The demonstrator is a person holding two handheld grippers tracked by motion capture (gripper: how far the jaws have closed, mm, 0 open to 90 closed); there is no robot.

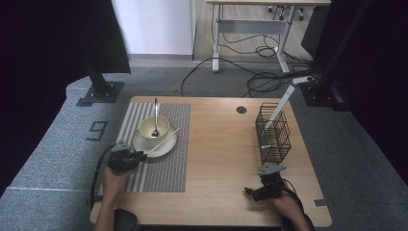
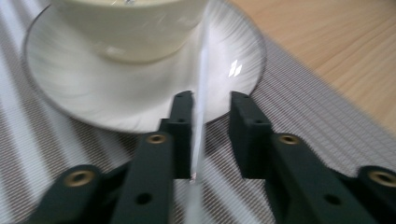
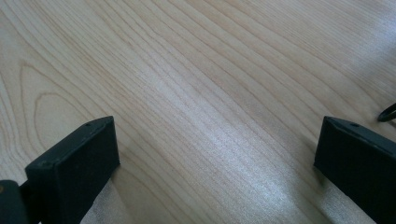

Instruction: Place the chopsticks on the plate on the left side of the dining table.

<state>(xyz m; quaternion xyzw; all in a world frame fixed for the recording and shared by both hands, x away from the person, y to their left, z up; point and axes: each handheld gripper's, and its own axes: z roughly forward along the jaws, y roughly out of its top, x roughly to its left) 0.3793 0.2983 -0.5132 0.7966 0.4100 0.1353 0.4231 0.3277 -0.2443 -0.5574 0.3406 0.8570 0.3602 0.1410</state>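
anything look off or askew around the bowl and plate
One thing: a slim pale utensil lies slanted across the plate rim, one end on the plate beside the bowl, the other overhanging the striped placemat between the left tool's slightly parted jaws. The spoon stands in the bowl. Nothing spilled or broken.

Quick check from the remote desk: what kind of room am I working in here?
Probably a lab or recording workspace, not a dining room: black stands flank the wooden table, loose cables trail over grey carpet, and another desk stands behind.

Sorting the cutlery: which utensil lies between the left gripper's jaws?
The thin one leaning on the plate rim; the spoon stands in the bowl.
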